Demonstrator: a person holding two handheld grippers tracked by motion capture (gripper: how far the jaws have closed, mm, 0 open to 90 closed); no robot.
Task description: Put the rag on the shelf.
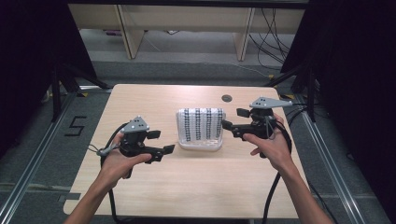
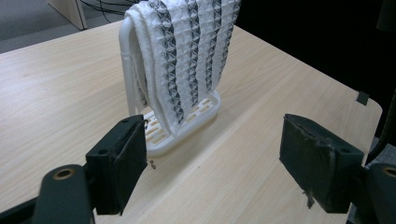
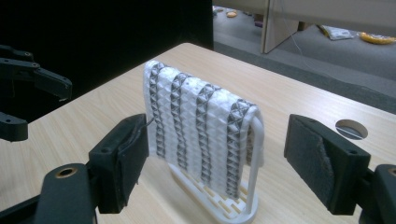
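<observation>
Waffle-textured cloth (image 3: 201,126), glossy plastic rack (image 2: 187,128), matt wood table (image 1: 187,186)

Light wood-grain table (image 1: 196,186) with rounded corners, sitting on a grey floor. Directly on it there's a small white plastic rack (image 1: 200,145) with a slotted base, roughly mid-table, and a black-and-white striped cloth (image 1: 201,123) draped over it. Just behind the rack, toward the far edge, is a round cable hole (image 1: 227,98) in the tabletop.
</observation>
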